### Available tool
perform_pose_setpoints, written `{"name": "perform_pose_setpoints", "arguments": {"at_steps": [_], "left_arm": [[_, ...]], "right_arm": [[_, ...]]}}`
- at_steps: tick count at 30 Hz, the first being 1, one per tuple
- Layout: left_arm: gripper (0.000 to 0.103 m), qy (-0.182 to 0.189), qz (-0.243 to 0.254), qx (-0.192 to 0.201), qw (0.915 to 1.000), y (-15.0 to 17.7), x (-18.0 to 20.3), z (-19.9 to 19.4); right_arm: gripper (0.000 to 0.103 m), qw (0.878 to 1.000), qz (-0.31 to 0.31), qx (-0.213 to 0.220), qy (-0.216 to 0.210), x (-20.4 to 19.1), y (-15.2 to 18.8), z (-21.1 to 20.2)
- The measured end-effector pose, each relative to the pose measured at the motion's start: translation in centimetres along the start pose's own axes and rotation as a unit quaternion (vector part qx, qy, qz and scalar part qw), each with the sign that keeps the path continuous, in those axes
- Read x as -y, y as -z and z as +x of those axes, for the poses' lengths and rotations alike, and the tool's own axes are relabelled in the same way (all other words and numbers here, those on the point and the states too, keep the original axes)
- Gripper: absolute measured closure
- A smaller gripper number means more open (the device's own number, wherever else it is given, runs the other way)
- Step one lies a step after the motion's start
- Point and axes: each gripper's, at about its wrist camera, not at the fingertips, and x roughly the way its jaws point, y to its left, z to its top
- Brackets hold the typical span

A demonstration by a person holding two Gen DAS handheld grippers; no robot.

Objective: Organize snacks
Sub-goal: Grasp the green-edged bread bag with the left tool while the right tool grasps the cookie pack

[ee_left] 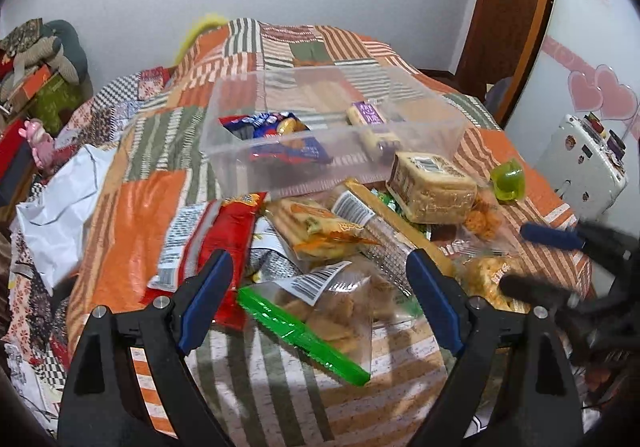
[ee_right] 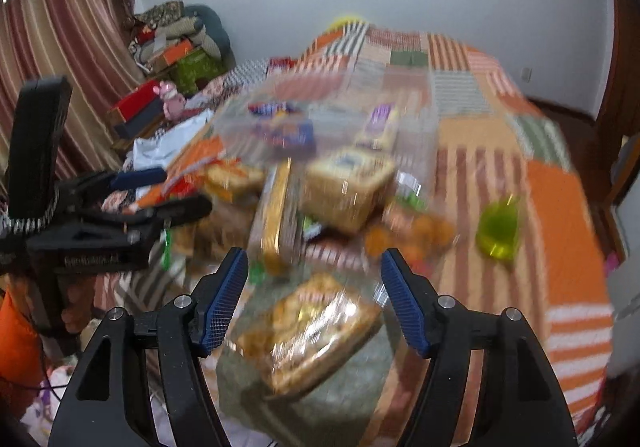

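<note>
On the patchwork quilt (ee_left: pixel 132 207) a clear bin (ee_left: pixel 332 127) sits beyond a heap of snack packs; inside it lie a blue packet (ee_left: pixel 280 135) and a purple-labelled bar (ee_left: pixel 366 115). Against the bin's near wall rests a tan biscuit block (ee_left: pixel 432 187), with a red packet (ee_left: pixel 232 231) to its left. A green-strip bag (ee_left: pixel 320 307) lies between the left gripper's (ee_left: pixel 320 287) wide-apart jaws, untouched. The right gripper (ee_right: pixel 314 287) is apart too, above a clear bag of golden snacks (ee_right: pixel 308 331), pads clear of it. A green cup (ee_right: pixel 500 231) stands off to the right.
</note>
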Motion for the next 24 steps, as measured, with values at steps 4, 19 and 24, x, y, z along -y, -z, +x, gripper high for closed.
{"name": "perform_pose_setpoints", "arguments": {"at_steps": [4, 19, 24], "left_arm": [[0.014, 0.015, -0.006, -0.013, 0.9998, 0.5, -0.2, 0.9], [0.017, 0.03, 0.028, -0.017, 0.999, 5.0, 1.6, -1.7], [0.017, 0.039, 0.011, -0.017, 0.999, 5.4, 1.1, -1.9]], "right_arm": [[0.037, 1.0, -0.011, -0.004, 0.017, -0.5, 1.0, 0.0], [0.032, 1.0, 0.014, -0.002, 0.019, -0.1, 2.3, -2.6], [0.031, 1.0, 0.01, -0.029, -0.009, -0.7, 2.5, -1.1]]}}
